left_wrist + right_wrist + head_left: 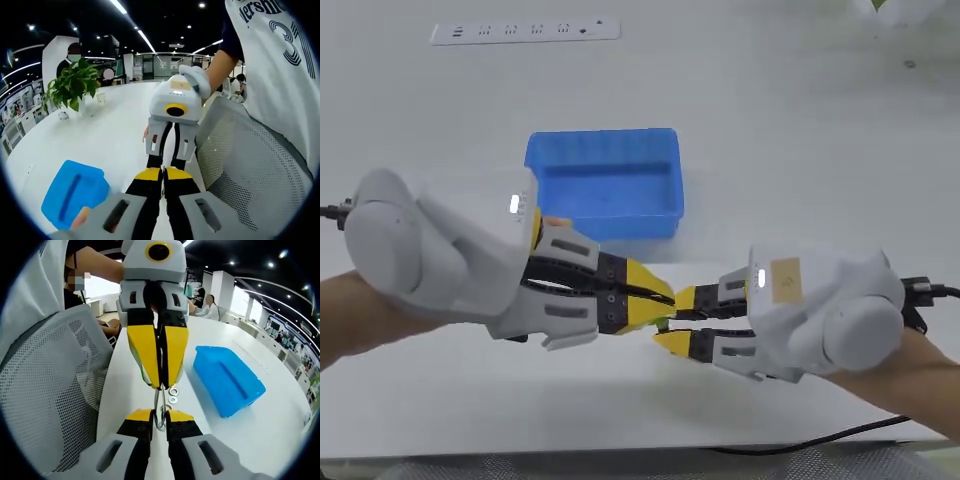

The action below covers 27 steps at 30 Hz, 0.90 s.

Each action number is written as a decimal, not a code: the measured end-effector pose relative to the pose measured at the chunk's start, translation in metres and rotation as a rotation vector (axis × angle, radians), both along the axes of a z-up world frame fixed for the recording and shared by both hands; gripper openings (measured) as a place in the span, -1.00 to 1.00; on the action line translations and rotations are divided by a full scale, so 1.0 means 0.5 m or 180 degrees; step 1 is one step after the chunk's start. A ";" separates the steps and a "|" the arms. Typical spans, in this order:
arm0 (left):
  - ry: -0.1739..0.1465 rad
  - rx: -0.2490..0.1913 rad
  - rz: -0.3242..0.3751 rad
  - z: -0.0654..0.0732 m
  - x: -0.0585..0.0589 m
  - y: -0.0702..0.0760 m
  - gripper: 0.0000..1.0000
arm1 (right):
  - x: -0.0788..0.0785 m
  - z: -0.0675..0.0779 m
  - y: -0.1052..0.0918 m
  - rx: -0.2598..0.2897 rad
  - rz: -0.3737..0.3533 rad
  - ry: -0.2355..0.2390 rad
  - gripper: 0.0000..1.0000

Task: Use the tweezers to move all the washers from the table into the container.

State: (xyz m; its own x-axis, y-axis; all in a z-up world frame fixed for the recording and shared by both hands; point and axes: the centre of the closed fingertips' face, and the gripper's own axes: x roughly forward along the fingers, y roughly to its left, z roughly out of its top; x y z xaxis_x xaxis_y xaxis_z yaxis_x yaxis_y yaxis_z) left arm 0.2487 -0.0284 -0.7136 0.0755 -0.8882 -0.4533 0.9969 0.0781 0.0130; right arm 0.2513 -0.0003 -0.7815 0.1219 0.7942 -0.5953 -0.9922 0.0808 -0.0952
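Two washers (173, 400) lie beside my tweezers (159, 407). My left gripper (160, 385) and right gripper (160, 416) both clamp the tweezers, probably to reseat them.

We see the left gripper (161, 172) and the right gripper (160, 415) with pale grey-white shells, black links and yellow jaw tips, over a plain white table (800, 150). In the head view, a solid bright blue container (605, 180) sits at twelve o'clock. In the right gripper view we find silvery tweezers (160, 424) at six o'clock, silver washers (173, 390) near centre and a grey mesh chair (55, 390) at nine o'clock.
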 end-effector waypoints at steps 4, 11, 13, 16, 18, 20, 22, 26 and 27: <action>0.0007 0.0004 -0.0011 0.001 0.000 -0.003 -0.91 | 0.000 -0.003 -0.002 -0.0027 0.0037 -0.0013 -0.78; 0.0046 0.0005 -0.0019 0.000 0.000 -0.004 -0.90 | -0.001 -0.003 -0.002 -0.0003 0.0023 0.0007 -0.80; 0.0059 0.0007 -0.0013 0.000 0.001 -0.003 -0.90 | -0.001 -0.003 -0.002 -0.0001 0.0016 0.0026 -0.81; 0.0062 0.0027 -0.0026 0.001 0.001 -0.003 -0.90 | -0.001 -0.003 -0.001 -0.0014 0.0021 0.0019 -0.81; 0.0075 0.0021 -0.0018 0.003 0.002 -0.003 -0.90 | 0.000 -0.001 -0.001 -0.0005 0.0012 0.0018 -0.81; 0.0092 0.0007 0.0008 0.009 0.005 -0.001 -0.90 | 0.002 0.005 0.000 0.0011 -0.0008 0.0017 -0.81; 0.0095 -0.0002 0.0019 0.019 0.007 0.000 -0.90 | 0.005 0.015 0.000 0.0036 -0.0024 0.0018 -0.81; 0.0063 -0.0029 0.0021 0.041 0.013 0.006 -0.90 | 0.013 0.038 0.004 0.0095 -0.0038 -0.0004 -0.81; 0.0059 -0.0039 0.0028 0.050 0.016 0.010 -0.90 | 0.017 0.047 0.007 0.0115 -0.0044 -0.0022 -0.81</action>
